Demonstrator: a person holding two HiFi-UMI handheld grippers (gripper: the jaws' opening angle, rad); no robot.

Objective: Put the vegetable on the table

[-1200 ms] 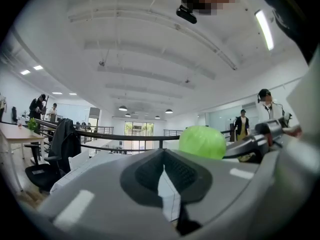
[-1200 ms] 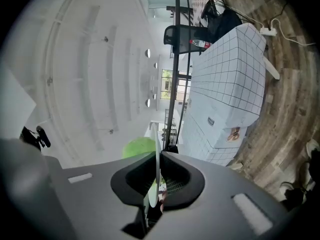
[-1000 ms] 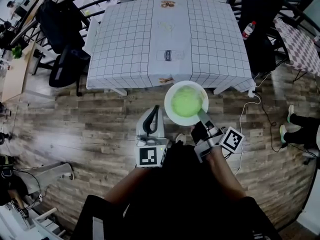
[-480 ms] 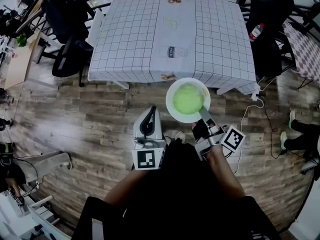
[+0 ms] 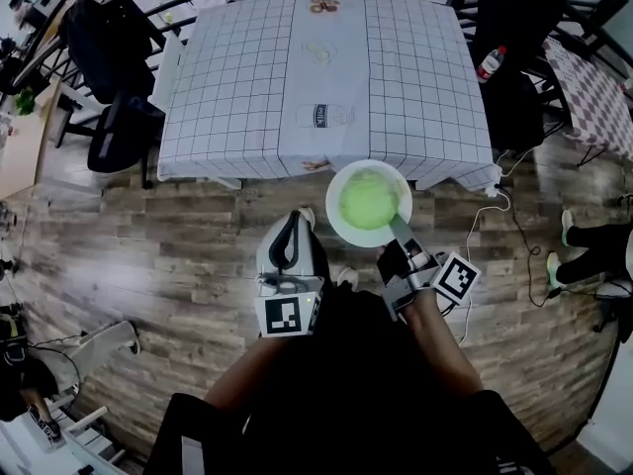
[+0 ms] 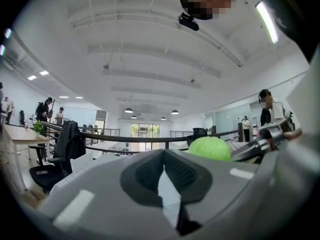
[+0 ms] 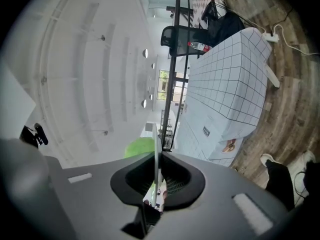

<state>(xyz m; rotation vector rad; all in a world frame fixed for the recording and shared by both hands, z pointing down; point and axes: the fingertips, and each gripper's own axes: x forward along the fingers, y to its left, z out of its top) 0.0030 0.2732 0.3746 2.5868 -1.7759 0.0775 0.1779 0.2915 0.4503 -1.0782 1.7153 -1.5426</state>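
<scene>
A white plate (image 5: 339,184) carries a round pale-green vegetable (image 5: 368,199) and hangs in the air just before the front edge of the checked table (image 5: 237,87). My right gripper (image 5: 398,228) is shut on the plate's near rim; its jaws have just been opening a little, with the rim still pinched between them. In the right gripper view the plate (image 7: 156,134) stands edge-on in the gripper (image 7: 157,171), the vegetable (image 7: 139,147) to its left. My left gripper (image 5: 300,216) is shut and empty, left of the plate. Past the left gripper (image 6: 164,156) the vegetable (image 6: 210,147) shows at the right.
A black chair (image 5: 109,47) stands at the table's left and another (image 5: 514,28) at the right with a bottle (image 5: 490,62). A white cable and power strip (image 5: 495,188) lie on the wooden floor. Someone's feet (image 5: 584,250) are at the far right.
Both grippers and the plate have crept forward to the table's front edge. The right gripper's hold on the rim looks the same.
</scene>
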